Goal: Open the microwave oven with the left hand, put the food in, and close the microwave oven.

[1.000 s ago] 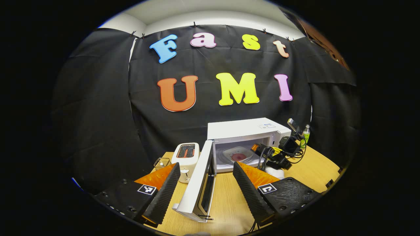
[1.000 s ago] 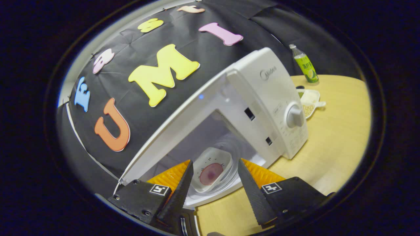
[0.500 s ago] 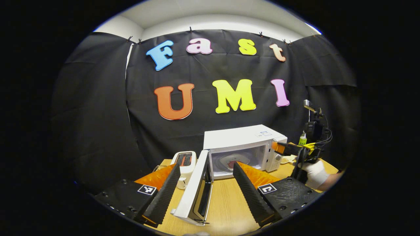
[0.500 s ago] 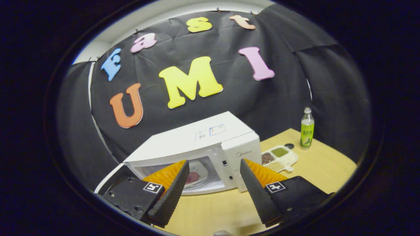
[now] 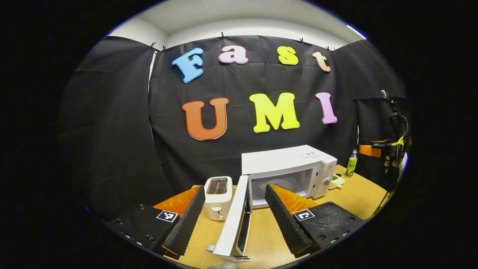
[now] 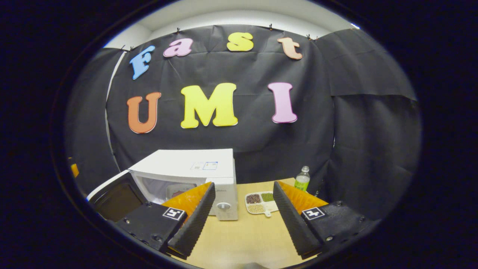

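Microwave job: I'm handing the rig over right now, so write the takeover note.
Left gripper: open, holding nothing, fingers either side of the open microwave door without touching it.
Right gripper: open and empty, held back from the microwave above the table.
Food: the dish sits inside the microwave cavity.
Nearby: toaster left of the door; sectioned tray and green bottle to the microwave's right.
Done: door opened, food inside.
Left: swing the door shut, probably with the left gripper, which is nearest to it.
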`<act>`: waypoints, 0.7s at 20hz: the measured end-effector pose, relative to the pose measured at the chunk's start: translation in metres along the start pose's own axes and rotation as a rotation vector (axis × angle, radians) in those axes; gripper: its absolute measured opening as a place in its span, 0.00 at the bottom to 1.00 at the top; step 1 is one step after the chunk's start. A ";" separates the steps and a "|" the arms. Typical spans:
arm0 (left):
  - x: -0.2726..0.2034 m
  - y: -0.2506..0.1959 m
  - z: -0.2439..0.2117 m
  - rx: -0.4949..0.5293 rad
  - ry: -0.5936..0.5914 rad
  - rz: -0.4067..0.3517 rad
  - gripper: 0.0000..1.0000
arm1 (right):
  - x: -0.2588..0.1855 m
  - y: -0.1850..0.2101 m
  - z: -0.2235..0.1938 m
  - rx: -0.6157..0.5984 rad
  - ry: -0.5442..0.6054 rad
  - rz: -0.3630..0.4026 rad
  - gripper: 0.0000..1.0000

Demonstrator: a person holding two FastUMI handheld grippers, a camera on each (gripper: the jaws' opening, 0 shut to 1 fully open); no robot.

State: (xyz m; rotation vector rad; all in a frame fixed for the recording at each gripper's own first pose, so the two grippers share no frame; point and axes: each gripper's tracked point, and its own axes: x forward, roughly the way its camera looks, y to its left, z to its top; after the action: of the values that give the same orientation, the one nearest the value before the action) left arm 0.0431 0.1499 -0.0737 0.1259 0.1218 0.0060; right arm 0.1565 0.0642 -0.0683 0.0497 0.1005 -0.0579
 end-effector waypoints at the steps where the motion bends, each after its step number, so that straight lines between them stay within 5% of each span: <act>1: -0.001 0.005 -0.001 -0.003 -0.004 0.005 0.96 | -0.010 -0.009 0.007 -0.019 -0.007 -0.009 0.99; 9: -0.011 0.040 -0.008 -0.034 -0.031 0.051 0.92 | -0.066 -0.044 0.033 -0.038 -0.032 -0.060 0.99; 14: -0.017 0.034 -0.021 -0.059 -0.009 -0.013 0.50 | -0.079 -0.040 0.028 -0.037 -0.003 -0.049 0.99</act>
State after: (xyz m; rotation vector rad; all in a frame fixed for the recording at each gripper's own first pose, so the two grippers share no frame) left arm 0.0235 0.1863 -0.0876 0.0659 0.1138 -0.0043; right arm 0.0780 0.0268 -0.0346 0.0103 0.0996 -0.1052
